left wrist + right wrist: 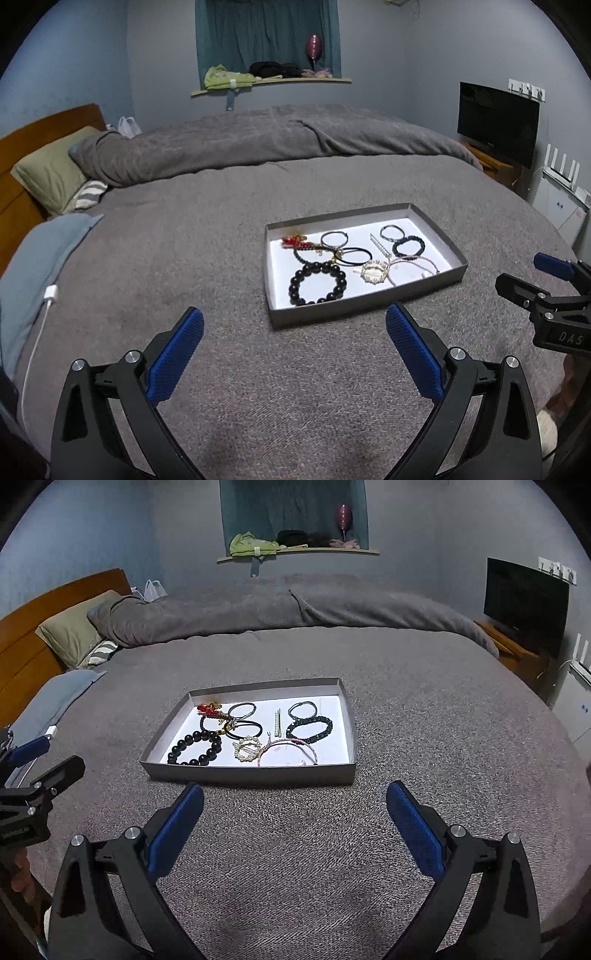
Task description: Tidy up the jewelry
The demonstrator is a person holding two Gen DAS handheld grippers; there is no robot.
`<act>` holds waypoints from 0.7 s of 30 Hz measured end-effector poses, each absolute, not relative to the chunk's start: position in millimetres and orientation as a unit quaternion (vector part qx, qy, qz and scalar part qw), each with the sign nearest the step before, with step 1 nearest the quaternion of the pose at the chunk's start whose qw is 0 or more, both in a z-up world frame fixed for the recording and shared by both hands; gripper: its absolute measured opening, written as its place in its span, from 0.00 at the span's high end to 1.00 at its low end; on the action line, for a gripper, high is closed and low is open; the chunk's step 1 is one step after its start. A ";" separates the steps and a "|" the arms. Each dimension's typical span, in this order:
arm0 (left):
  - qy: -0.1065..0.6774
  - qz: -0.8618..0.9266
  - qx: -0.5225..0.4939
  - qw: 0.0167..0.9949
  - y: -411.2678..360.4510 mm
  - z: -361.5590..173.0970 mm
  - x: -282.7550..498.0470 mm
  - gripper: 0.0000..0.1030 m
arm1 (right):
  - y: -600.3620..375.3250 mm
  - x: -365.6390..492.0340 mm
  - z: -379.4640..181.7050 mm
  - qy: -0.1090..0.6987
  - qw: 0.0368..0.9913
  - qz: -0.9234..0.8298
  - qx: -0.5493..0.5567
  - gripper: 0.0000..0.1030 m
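Observation:
A shallow grey tray point(369, 308) point(251, 773) with a white floor lies on the grey bed. It holds several pieces: a large black bead bracelet point(318, 283) point(194, 747), a pearl ring piece point(374, 272) point(246, 749), a pink cord bracelet point(413, 266) point(288, 751), a dark bead bracelet point(408, 246) point(309, 729), black hair ties point(354, 255) point(243, 729), a red charm point(293, 242) point(207, 709) and a pearl clip point(379, 245) point(277, 722). My left gripper point(294, 321) is open and empty, just short of the tray's near edge. My right gripper point(294, 797) is open and empty, in front of the tray.
A rumpled grey duvet point(258, 140) lies across the far side of the bed. Pillows point(55, 173) and a wooden headboard point(22, 136) are at the left. A white charging cable point(40, 325) lies at the left edge. A TV point(496, 123) stands at the right.

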State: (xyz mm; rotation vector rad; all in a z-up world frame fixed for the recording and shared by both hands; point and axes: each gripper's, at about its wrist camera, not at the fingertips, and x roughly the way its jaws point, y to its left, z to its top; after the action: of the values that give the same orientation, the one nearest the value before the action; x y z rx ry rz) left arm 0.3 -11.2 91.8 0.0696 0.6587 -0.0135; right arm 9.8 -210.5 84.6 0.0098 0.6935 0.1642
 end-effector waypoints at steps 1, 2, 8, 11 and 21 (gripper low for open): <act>0.323 -0.007 0.034 0.946 -11.2 91.6 0.5 0.05 | -210.8 9.4 84.7 0.338 0.938 0.079 0.004 0.05; 0.323 -0.007 0.035 0.946 -12.0 90.7 0.2 0.05 | -211.0 9.3 84.8 0.338 0.938 0.079 0.004 0.05; 0.323 -0.006 0.034 0.946 -12.5 90.4 -0.2 0.05 | -212.0 9.0 84.9 0.338 0.938 0.079 0.004 0.05; 0.322 -0.004 0.035 0.946 -12.9 89.9 0.0 0.05 | -212.2 8.9 84.4 0.340 0.937 0.079 0.005 0.05; 0.322 -0.002 0.035 0.946 -12.0 89.1 0.2 0.05 | -213.3 10.5 84.8 0.344 0.936 0.077 0.007 0.05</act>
State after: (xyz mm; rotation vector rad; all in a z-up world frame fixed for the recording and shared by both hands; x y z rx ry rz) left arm 0.2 -12.0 89.1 0.0704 0.6549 -0.0048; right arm 10.5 -213.3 84.8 0.0148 0.7027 0.1573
